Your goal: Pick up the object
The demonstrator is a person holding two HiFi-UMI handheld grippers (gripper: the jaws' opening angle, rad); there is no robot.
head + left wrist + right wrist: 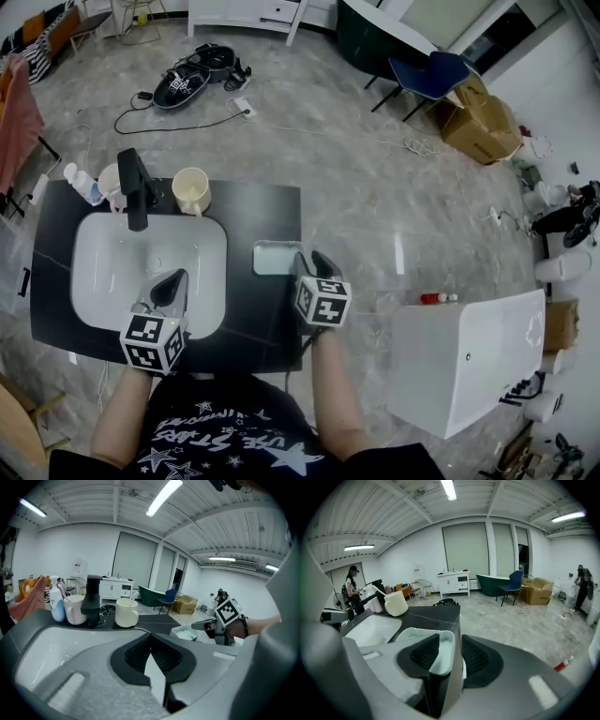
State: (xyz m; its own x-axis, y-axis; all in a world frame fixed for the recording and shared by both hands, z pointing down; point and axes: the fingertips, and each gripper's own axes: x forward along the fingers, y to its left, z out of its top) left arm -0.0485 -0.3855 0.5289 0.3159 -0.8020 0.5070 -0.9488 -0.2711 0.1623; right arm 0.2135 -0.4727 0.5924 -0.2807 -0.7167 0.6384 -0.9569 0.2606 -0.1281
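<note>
While the wall of the tray (443, 654) sits unpinched between your part-open right fingers (423, 656), left fingers (136, 657) closed and empty, this looks like grasping: squeeze, then lift level

You faced a black counter (272, 202) and a white basin (103, 253). The tray (274, 256) was pale mint, the mug (191, 191) cream, your shirt (216, 431) black with white stars.

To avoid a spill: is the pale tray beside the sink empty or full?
Empty, as far as visible: the tray shows only a bare pale floor; the right claw hides part.
</note>
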